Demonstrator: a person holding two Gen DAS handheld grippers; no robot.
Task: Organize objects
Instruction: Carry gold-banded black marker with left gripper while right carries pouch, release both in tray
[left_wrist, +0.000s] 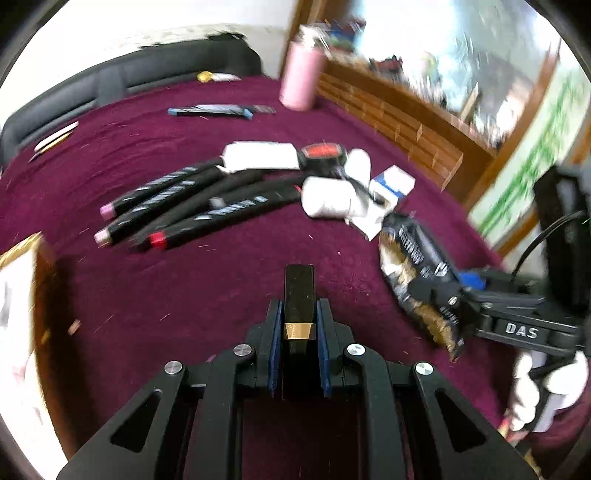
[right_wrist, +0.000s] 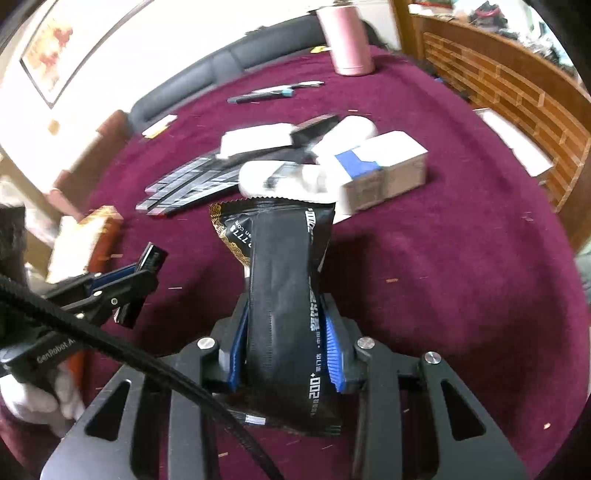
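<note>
My left gripper (left_wrist: 298, 314) is shut on a small black stick with a gold band (left_wrist: 298, 295), held above the maroon cloth; it also shows at the left of the right wrist view (right_wrist: 147, 269). My right gripper (right_wrist: 284, 314) is shut on a black snack packet with gold print (right_wrist: 277, 258), seen at the right of the left wrist view (left_wrist: 417, 273). Several black markers (left_wrist: 192, 203) lie side by side mid-table, next to white rolls (left_wrist: 328, 197), a white block (left_wrist: 258, 155), a black and red object (left_wrist: 323, 155) and a white and blue box (right_wrist: 384, 162).
A pink tumbler (left_wrist: 301, 77) stands at the far side by a wooden rack (left_wrist: 391, 122). A blue and black pen (left_wrist: 221, 110) lies behind the markers. A gold-edged box (right_wrist: 88, 240) sits at the left. A dark sofa (left_wrist: 129, 77) borders the maroon table (left_wrist: 221, 295).
</note>
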